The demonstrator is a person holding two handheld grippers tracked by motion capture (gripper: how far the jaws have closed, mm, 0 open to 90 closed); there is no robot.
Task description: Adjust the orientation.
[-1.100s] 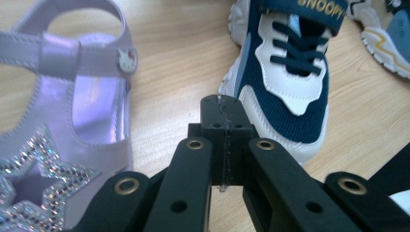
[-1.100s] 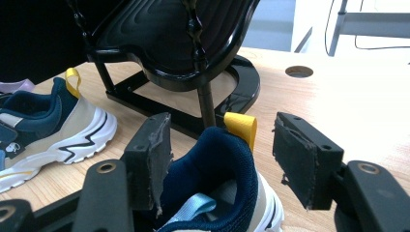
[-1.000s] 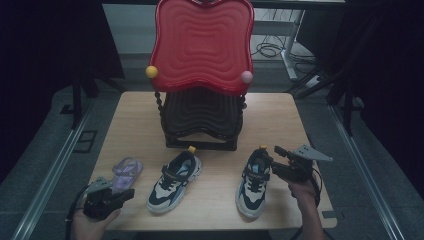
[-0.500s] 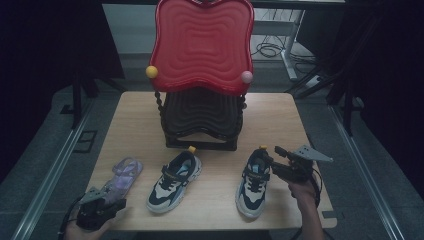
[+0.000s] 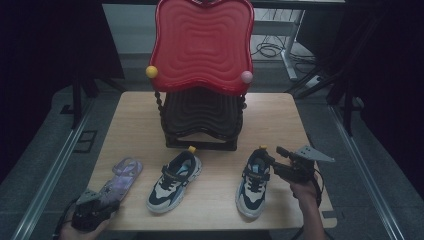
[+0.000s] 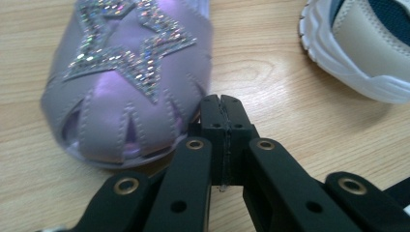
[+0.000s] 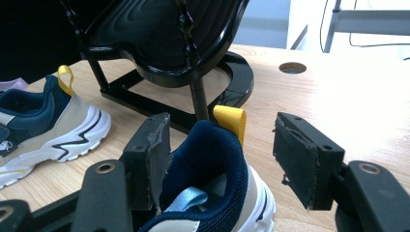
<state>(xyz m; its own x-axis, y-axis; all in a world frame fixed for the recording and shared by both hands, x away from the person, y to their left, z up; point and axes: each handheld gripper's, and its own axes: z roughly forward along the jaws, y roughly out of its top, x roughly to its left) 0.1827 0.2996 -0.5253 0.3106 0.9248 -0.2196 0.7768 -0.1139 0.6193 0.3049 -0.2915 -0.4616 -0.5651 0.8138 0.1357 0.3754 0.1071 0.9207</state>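
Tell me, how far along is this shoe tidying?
Nothing looks put away yet: both sneakers and the purple sandal lie on the table. In hand: the right gripper stands open around the right sneaker's heel. The left gripper is shut, empty, beside the sandal. Lifting and placing remain.

High view dim, dark surround; gripper views brighter, glare on table (image 6: 300,96), near tool parts blurred.

The chair (image 5: 202,85) is set at the table's (image 5: 280,117) 12 o'clock. Before it, two sneakers are placed: one (image 5: 175,181) at 6 o'clock, the other (image 5: 255,182) at 4 o'clock. A sandal (image 5: 120,179) is laid at 8 o'clock, left of the sneakers.
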